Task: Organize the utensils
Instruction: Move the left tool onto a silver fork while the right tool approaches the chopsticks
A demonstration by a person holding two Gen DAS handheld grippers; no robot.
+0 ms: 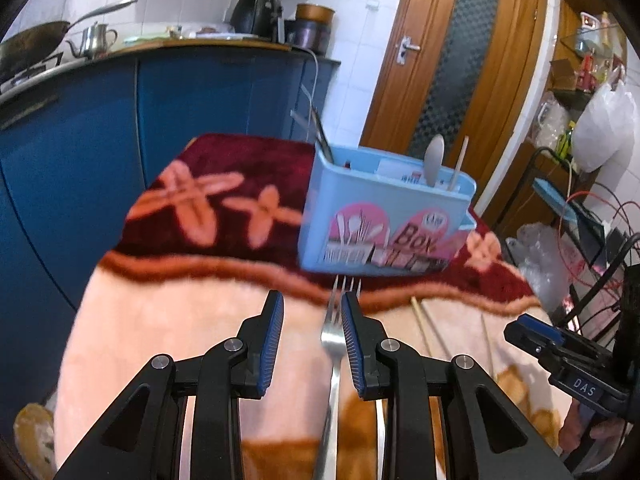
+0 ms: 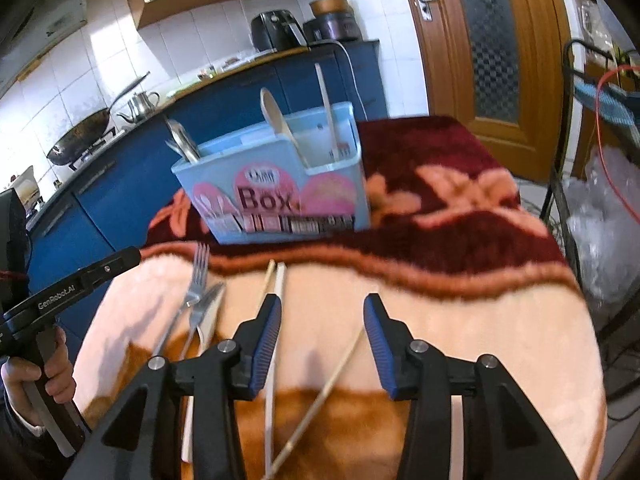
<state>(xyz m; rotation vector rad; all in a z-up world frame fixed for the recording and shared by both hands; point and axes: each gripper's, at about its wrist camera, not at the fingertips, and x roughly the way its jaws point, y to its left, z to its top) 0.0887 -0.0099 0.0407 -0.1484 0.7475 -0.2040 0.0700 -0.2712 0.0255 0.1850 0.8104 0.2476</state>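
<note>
Judging by how things lie, the sorting is partly done: the blue utensil box stands on the dark red part of the blanket and already holds a wooden spoon, a chopstick and some metal pieces at its left end, while several items are not yet put away. On the pale part of the blanket, in front of the box, lie a fork, a second metal utensil just beside it whose kind is hard to tell, a pair of light chopsticks and one thin wooden stick lying at a slant. The left gripper hovers over the fork with its jaws apart; the fork's neck sits close against the right-hand pad, but nothing is clamped. The right gripper is also spread wide and empty, poised above the chopsticks and the slanted stick, one pale chopstick passing under its left finger. My reading is that the fork is the next piece to go in, then the remaining loose items, so roughly half the job remains.
</note>
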